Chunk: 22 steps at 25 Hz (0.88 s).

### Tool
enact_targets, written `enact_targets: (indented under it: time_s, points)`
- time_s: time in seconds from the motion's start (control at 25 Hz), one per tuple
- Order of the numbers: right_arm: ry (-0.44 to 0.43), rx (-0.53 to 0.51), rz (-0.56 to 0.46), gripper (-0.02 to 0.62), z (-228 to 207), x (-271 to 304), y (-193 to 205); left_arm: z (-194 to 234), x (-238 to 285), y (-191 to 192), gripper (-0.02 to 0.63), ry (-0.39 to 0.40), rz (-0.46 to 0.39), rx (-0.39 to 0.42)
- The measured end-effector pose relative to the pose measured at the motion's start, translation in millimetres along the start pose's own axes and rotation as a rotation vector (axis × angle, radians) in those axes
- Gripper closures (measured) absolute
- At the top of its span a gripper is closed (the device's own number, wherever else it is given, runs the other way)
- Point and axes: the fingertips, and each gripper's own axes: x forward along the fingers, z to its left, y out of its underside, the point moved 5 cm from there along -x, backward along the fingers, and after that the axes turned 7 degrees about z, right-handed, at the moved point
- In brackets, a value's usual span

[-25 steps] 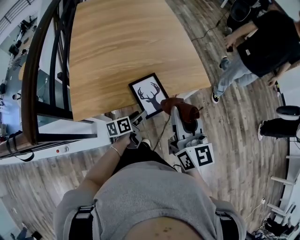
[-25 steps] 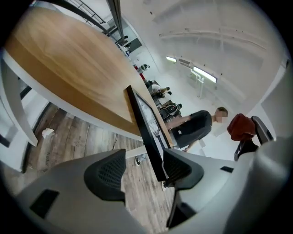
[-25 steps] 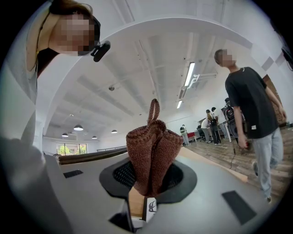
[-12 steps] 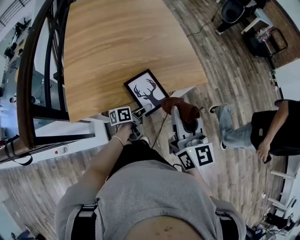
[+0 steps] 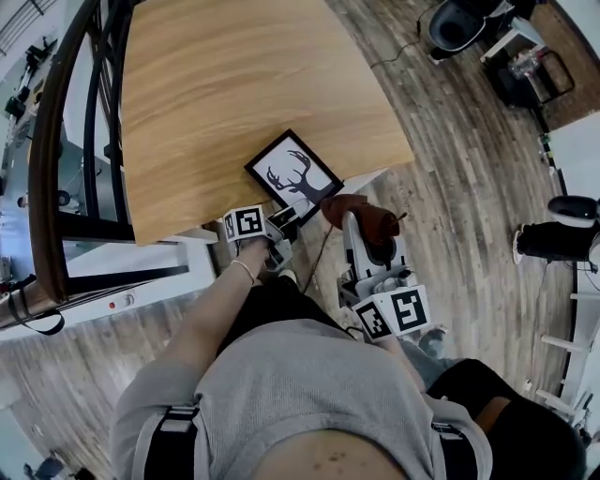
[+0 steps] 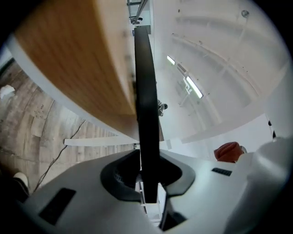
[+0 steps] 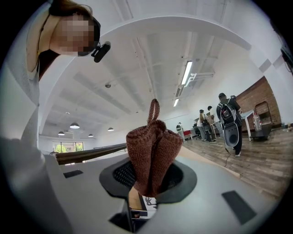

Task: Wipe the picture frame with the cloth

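The black picture frame [image 5: 292,174], with a deer-antler print, lies at the near edge of the wooden table [image 5: 216,84]. My left gripper [image 5: 285,218] reaches level onto the frame's near corner. In the left gripper view the frame's black edge [image 6: 145,100] runs straight between the jaws of the left gripper [image 6: 149,176], which are closing on it, and it fills the gap between the pads. My right gripper [image 5: 364,232] hovers off the table's corner, shut on a bunched brown knitted cloth [image 5: 354,212]. That cloth [image 7: 153,151] sticks up out of the right gripper [image 7: 153,183].
A dark curved railing [image 5: 56,141] runs along the table's left side. White table supports [image 5: 178,258] stand below the near edge. On the wooden floor to the right are a person's shoe [image 5: 553,239] and a dark chair [image 5: 459,23].
My left gripper moved in over the frame's near corner and narrowed around its edge. The frame now lies slightly turned. A person in black walked across the floor at right.
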Motion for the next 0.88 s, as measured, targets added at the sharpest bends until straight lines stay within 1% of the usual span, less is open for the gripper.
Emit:
enact_targets:
  time_s: [0.04,0.08,0.24,0.28,0.36,0.44,0.52,0.64,0.76,0.88]
  points:
    - [0.001,0.002,0.001,0.499,-1,1,0,-3,2,-2,0.549,0.007,-0.003,0.012]
    - [0.003,0.005,0.002,0.499,-2,1,0,-5,3,-3,0.58,0.017,-0.004,0.017]
    - [0.003,0.011,0.002,0.499,-6,3,-2,-9,6,-6,0.586,0.05,-0.003,-0.006]
    - [0.003,0.011,0.0,0.499,-7,3,-3,-10,5,-5,0.588,0.049,0.004,0.001]
    - [0.002,0.011,-0.008,0.499,-8,3,-6,-15,3,-4,0.589,0.044,0.022,0.043]
    - [0.002,0.008,-0.02,0.499,-9,2,-11,-28,-1,-5,0.589,0.057,0.027,0.117]
    - [-0.002,0.004,-0.039,0.499,-9,2,-16,-47,-4,-11,0.591,0.072,0.033,0.215]
    - [-0.016,-0.004,-0.066,0.499,-6,4,-23,-76,-4,-25,0.589,0.064,0.092,0.367]
    - [-0.038,-0.016,-0.089,0.499,1,8,-32,-115,-1,-41,0.591,0.067,0.147,0.506]
    - [-0.069,-0.036,-0.111,0.499,12,12,-44,-152,-4,-54,0.591,0.084,0.183,0.596]
